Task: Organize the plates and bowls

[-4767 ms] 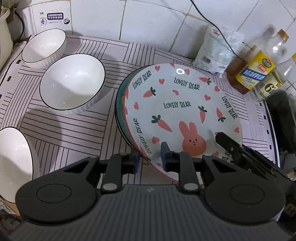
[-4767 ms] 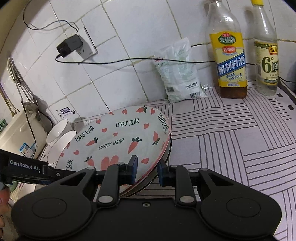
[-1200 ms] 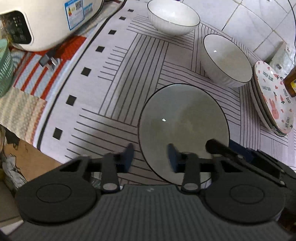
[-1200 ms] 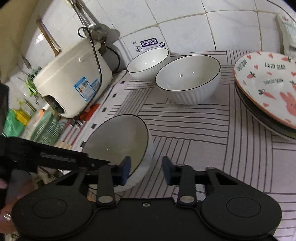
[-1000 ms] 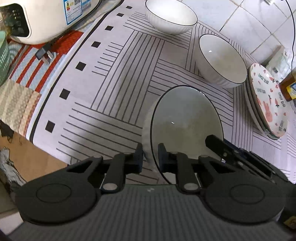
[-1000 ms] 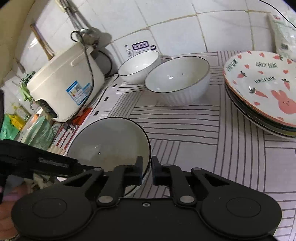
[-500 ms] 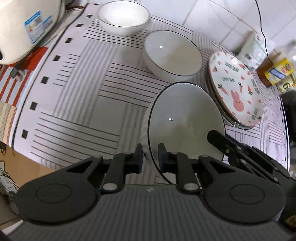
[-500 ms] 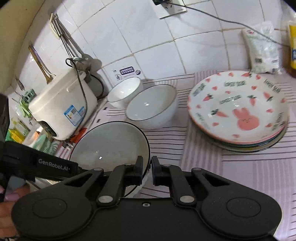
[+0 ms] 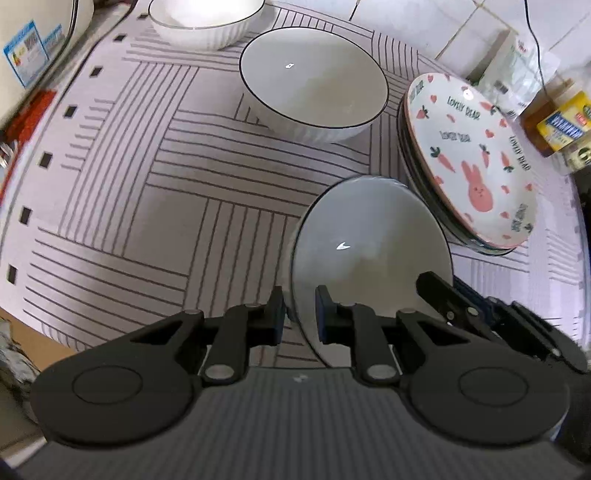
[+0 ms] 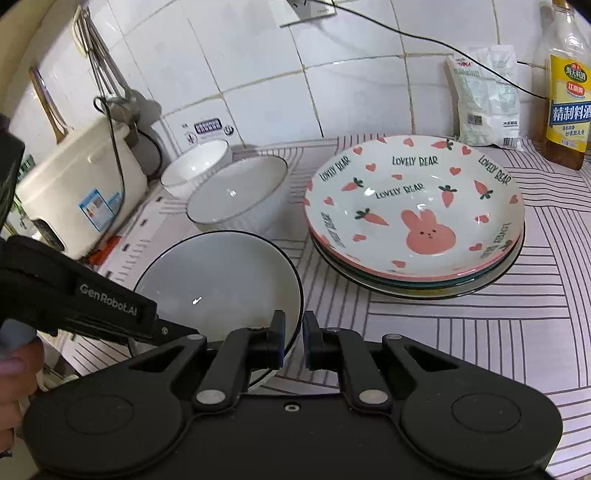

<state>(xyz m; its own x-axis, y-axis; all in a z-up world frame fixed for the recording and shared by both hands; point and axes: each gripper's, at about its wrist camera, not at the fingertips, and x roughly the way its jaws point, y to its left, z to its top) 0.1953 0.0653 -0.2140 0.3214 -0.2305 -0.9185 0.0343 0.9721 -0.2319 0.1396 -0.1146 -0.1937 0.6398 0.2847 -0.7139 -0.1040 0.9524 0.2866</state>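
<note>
A white bowl with a black rim (image 9: 369,251) hangs tilted just above the striped mat, held by both grippers. My left gripper (image 9: 299,317) is shut on its near-left rim. My right gripper (image 10: 293,339) is shut on the rim of the same bowl (image 10: 221,288) at its right side. Beyond it stand a second white bowl (image 9: 314,81) (image 10: 236,192) and a third (image 9: 203,18) (image 10: 195,162). Just right of the held bowl lies a stack of plates, the rabbit-and-carrot plate (image 9: 469,158) (image 10: 417,214) on top.
A cream rice cooker (image 10: 81,192) stands at the left against the tiled wall. A sauce bottle (image 10: 567,92) and a white bag (image 10: 487,96) stand behind the plates, with a cable along the wall. The striped mat (image 9: 147,184) ends at the counter's left edge.
Both grippers shut on the bowl's rim about a second ago. They have since carried it across the mat, close beside the plate stack and nearer the second bowl.
</note>
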